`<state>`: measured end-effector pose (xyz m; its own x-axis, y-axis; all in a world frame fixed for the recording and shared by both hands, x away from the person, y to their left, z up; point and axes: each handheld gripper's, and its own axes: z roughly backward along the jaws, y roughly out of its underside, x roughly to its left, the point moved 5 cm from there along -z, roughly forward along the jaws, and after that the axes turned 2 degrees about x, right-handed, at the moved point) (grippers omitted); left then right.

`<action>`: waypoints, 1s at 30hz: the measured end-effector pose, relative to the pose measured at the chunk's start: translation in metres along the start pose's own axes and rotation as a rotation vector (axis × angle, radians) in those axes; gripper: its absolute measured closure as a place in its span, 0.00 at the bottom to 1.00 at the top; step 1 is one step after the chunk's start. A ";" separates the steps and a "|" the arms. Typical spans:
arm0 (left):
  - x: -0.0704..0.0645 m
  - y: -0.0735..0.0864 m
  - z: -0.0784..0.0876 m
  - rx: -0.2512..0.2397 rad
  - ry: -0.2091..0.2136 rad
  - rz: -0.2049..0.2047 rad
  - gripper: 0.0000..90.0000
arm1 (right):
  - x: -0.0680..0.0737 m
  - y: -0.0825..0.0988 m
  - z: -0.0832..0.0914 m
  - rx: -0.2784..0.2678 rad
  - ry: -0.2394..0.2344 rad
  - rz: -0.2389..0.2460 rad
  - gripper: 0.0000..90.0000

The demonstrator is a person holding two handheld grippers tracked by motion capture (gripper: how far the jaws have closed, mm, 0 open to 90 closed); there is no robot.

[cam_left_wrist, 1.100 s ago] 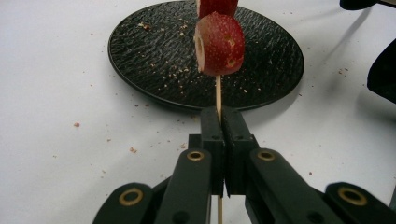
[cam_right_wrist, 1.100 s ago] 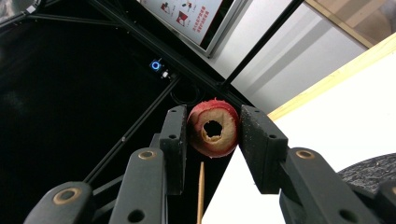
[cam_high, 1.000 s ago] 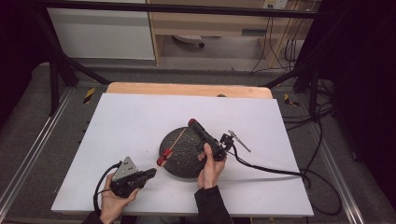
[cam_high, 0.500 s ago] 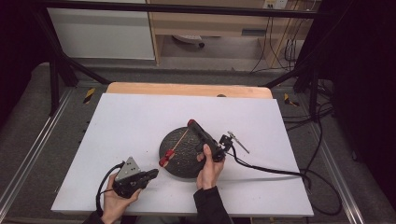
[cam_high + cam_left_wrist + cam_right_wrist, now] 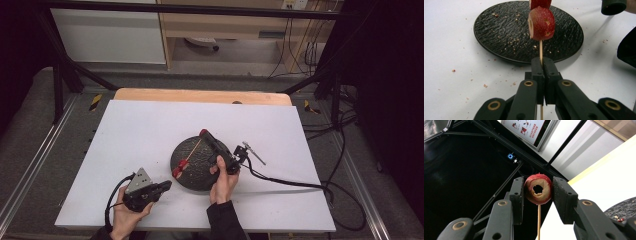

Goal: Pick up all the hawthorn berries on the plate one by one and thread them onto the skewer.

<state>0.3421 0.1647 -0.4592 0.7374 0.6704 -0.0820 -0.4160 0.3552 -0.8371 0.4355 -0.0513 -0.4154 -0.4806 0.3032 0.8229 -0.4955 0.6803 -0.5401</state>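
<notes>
left gripper (image 5: 541, 75) pinches skewer (image 5: 540, 51) – two fruit pieces (image 5: 541, 23) threaded | right gripper (image 5: 537, 192) clamps third ring (image 5: 538, 189) at skewer tip – judged midway | plate (image 5: 197, 172) near table's front edge

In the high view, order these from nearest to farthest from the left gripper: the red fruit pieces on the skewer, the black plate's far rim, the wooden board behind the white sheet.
From the left gripper:
1. Red fruit pieces, just ahead and right of its jaws, over the plate's near-left part.
2. Black plate, its far rim, mid-table.
3. Wooden board, along the table's far edge.
</notes>
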 end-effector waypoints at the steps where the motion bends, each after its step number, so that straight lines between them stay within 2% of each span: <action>1: -0.001 0.000 0.000 -0.002 -0.002 0.004 0.98 | 0.000 0.000 0.000 0.001 0.000 0.000 0.70; 15: -0.006 -0.007 -0.008 -0.023 -0.026 0.044 0.98 | -0.001 0.007 -0.003 0.012 -0.001 -0.003 0.70; 27: -0.010 -0.009 -0.012 -0.029 -0.039 0.037 0.98 | 0.004 0.004 0.000 0.001 -0.016 0.001 0.70; 30: -0.009 -0.010 -0.012 -0.029 -0.050 0.025 0.98 | 0.004 0.004 0.000 0.004 -0.015 -0.002 0.71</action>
<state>0.3456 0.1471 -0.4567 0.6991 0.7109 -0.0769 -0.4181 0.3192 -0.8505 0.4317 -0.0476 -0.4139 -0.4906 0.2917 0.8211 -0.4994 0.6780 -0.5393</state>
